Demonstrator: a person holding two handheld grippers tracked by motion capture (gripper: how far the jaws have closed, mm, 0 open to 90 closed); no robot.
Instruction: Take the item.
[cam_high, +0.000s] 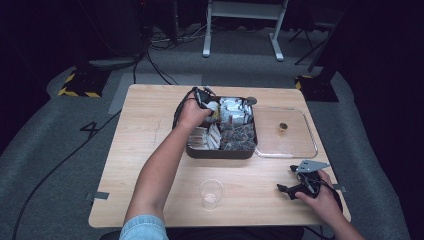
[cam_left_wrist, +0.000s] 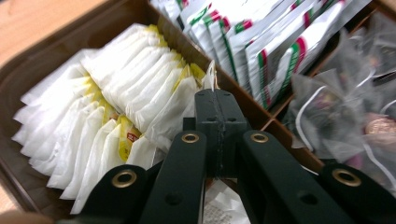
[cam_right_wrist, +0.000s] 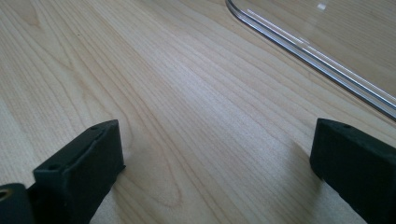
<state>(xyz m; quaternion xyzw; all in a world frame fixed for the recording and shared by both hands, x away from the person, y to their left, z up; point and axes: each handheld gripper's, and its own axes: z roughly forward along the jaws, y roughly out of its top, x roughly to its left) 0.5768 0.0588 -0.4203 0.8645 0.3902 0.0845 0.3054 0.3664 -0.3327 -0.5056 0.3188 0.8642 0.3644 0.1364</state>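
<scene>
Left gripper (cam_left_wrist: 215, 100) is over the brown compartment box (cam_high: 220, 151), jaws pressed together. At the tip a thin bit of white paper with a string shows, so it looks pinched on the tag or top edge of one tea bag (cam_left_wrist: 205, 79) from the white-and-yellow row (cam_left_wrist: 107, 107); how firm the hold is can't be told. That row sits directly under and to the left of the gripper tip in the left gripper view, bags standing on edge, row running away from the gripper along the divider. To the right of the tip, past the divider: the red-and-green striped sachets (cam_left_wrist: 261, 51), then the clear mesh pyramid bags (cam_left_wrist: 345, 116).

Key relation: the empty clear cup (cam_high: 211, 193) is behind the left gripper, toward the person, on the counter (cam_high: 150, 165) and well apart from the box. Likely the bag has to come straight up out of the row, then back to the cup. Left hand (cam_high: 192, 114) is the working one.

Right gripper (cam_high: 299, 181) rests low on the counter, jaws spread wide, nothing between them, just beside the edge of the clear lid (cam_right_wrist: 322, 51). It lies about as near the cup as the left one does.
</scene>
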